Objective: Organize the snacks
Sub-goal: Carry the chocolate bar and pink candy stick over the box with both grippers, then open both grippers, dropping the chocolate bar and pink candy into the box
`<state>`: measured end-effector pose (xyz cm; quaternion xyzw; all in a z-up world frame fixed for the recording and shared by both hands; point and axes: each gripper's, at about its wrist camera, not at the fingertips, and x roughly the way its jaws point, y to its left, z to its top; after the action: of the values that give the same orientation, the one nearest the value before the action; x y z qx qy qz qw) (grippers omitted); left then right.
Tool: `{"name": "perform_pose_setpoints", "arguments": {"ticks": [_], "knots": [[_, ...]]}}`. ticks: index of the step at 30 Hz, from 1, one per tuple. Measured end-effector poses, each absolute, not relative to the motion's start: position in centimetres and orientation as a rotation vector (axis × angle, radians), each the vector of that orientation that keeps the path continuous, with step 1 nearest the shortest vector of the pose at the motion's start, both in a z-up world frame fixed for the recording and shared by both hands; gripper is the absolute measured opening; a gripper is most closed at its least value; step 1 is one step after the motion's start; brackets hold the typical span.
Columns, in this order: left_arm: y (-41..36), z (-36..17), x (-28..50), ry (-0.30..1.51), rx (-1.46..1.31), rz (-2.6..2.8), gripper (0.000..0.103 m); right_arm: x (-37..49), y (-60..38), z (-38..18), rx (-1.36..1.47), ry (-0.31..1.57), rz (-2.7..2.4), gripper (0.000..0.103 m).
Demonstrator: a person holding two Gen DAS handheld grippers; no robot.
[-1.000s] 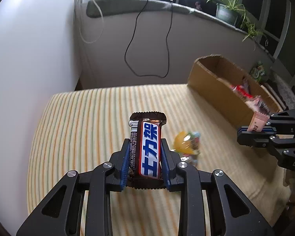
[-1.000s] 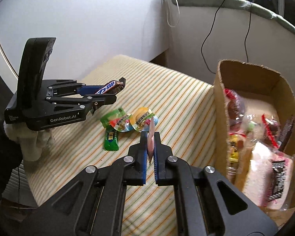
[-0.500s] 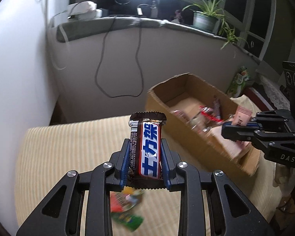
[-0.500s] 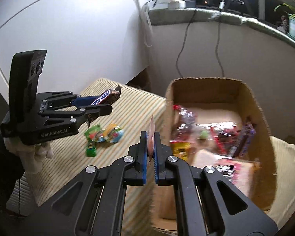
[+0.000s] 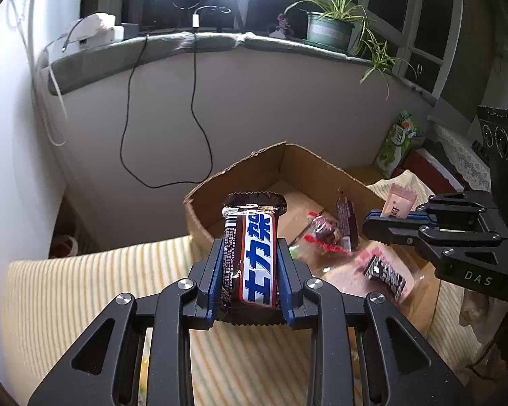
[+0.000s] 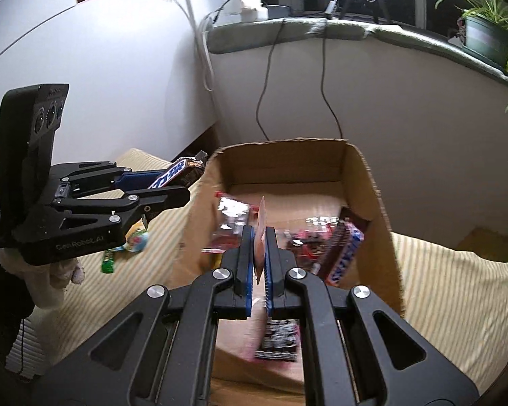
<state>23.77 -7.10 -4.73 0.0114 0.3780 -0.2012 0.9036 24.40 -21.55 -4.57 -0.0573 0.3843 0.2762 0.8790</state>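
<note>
My left gripper [image 5: 250, 247] is shut on a brown chocolate bar [image 5: 256, 257] with a blue and white label, held lengthwise just before the near left corner of the cardboard box [image 5: 240, 172]. That bar [image 6: 179, 173] and left gripper [image 6: 172, 187] also show at the box's left rim in the right wrist view. My right gripper [image 6: 260, 233] is shut on a thin pink sachet [image 6: 261, 226], edge-on, above the box [image 6: 372, 182]. From the left wrist view the pink sachet [image 5: 398, 203] sticks up out of the right gripper [image 5: 372, 225]. Several wrapped snacks [image 6: 342, 253] lie in the box.
The box stands on a yellow striped cloth [image 5: 84, 291]. Loose snacks [image 6: 135, 240] and a green packet [image 6: 107, 261] lie on it left of the box. Behind runs a grey sill [image 5: 186, 44] with hanging cables and a potted plant [image 5: 328, 27]. A white wall [image 6: 101, 67] stands left.
Both grippers have travelled from over the striped cloth toward the box, each keeping its snack. The box now fills the middle of both views and the loose snacks have dropped behind.
</note>
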Motion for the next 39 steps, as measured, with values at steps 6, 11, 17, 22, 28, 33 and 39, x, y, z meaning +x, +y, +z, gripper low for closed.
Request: {"name": "perform_pose_setpoints", "arguments": {"ticks": [6, 11, 17, 22, 28, 33, 39], "knots": [[-8.7, -4.5, 24.7, 0.779, 0.046, -0.426, 0.027, 25.6, -22.9, -4.9, -0.111, 0.806, 0.553, 0.005], [-9.6, -4.6, 25.5, 0.783, 0.054, -0.429, 0.027, 26.5, -23.3, -5.5, -0.109, 0.812, 0.541, 0.005], [-10.4, -4.7, 25.9, 0.787, 0.059, -0.435, 0.027, 27.2, -24.0, -6.2, -0.101, 0.823, 0.523, 0.005], [-11.2, -4.7, 26.0, 0.790, 0.071, -0.441, 0.027, 27.3, -24.5, -6.6, -0.096, 0.830, 0.511, 0.005], [-11.7, -4.8, 26.1, 0.791, 0.079, -0.449, 0.027, 27.4, -24.7, -7.0, -0.097, 0.837, 0.502, 0.005], [-11.9, -4.9, 26.1, 0.794, 0.083, -0.448, 0.027, 27.6, -24.6, -7.0, -0.095, 0.840, 0.499, 0.005], [-12.2, -5.1, 26.0, 0.796, 0.097, -0.445, 0.027, 27.6, -24.6, -7.2, -0.100, 0.841, 0.497, 0.005]]}}
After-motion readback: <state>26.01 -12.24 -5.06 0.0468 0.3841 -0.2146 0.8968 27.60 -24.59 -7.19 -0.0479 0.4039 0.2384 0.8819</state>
